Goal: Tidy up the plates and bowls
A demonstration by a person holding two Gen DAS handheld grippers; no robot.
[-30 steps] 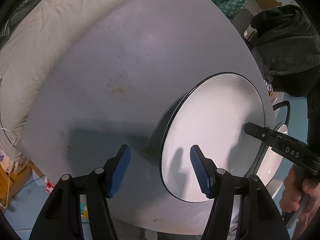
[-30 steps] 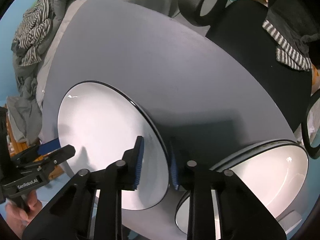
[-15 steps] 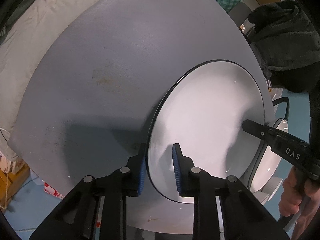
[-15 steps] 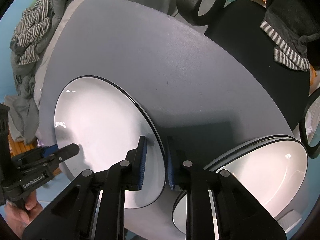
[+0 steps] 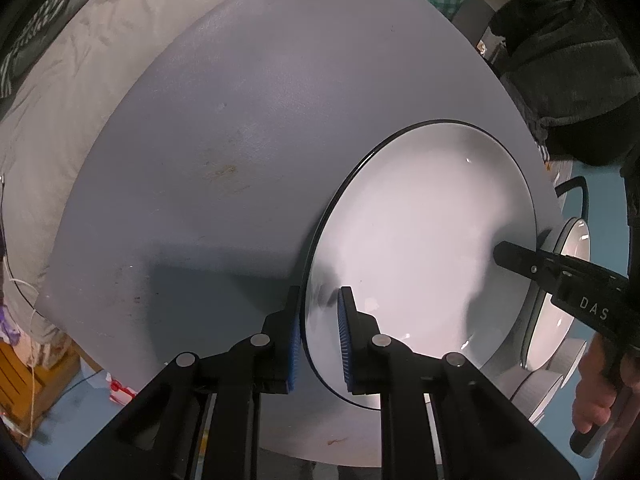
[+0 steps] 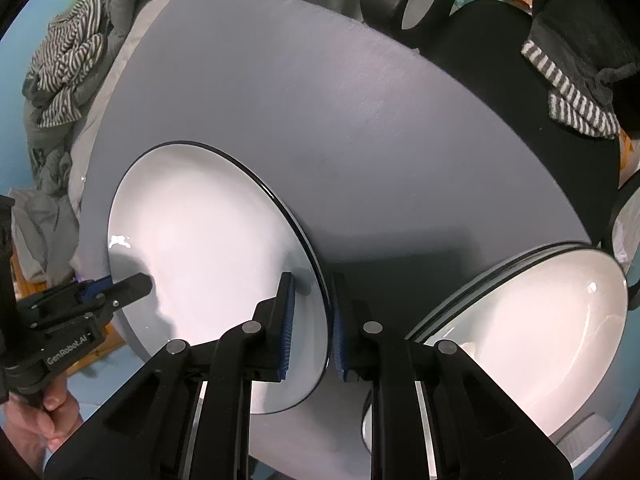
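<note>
Blue ribbed pads of the left gripper [image 5: 319, 336] pinch the black rim of a white plate [image 5: 416, 240], one pad on its upper face and the other under its edge, so this gripper is closed on the plate's near-left rim. Across the plate, to the right, the right gripper [image 6: 313, 320] clamps the opposite rim the same way, its pads narrowed onto the edge of the plate [image 6: 200, 264]. The plate sits tilted over the near part of the round grey desk [image 5: 240, 140], between the two grippers. Just right of the right gripper a stack of white black-rimmed plates [image 6: 532, 328] rests at the desk's near edge. Beyond the desk's far left side lies rumpled pale bedding [image 5: 60, 92], and striped clothing [image 6: 66, 76] is heaped past it.
</note>
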